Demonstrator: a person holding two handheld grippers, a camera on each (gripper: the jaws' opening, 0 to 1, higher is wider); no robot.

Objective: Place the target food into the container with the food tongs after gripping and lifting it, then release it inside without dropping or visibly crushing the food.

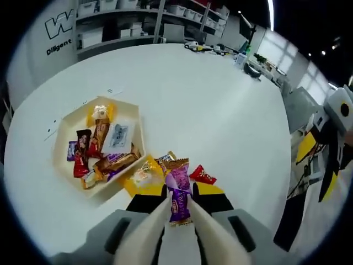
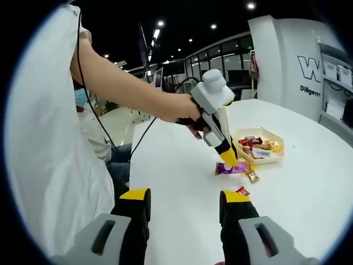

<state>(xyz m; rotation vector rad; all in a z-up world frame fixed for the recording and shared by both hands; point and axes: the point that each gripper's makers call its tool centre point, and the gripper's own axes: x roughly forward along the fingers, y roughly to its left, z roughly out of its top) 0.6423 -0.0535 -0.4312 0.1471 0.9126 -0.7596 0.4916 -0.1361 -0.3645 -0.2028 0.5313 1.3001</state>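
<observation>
Left gripper view looks down a pair of cream tongs clamped in the left tool, whose black jaws with yellow tips are squeezed onto the tong arms. The tong tips meet on a purple foil-wrapped candy, which lies at the edge of a small heap of wrapped sweets on the white bench. Just beside the heap stands the cream hexagonal tray, already holding several bars.

The hold looks shallow, on the slick wrapper alone, so I judge the candy may slide out during the lift; squeezing harder could crumple it.

Right gripper view shows what the first cannot: the right tool, jaws apart and empty, well back from the sweets, and a person's hand carrying the left tool above the candy.
</observation>
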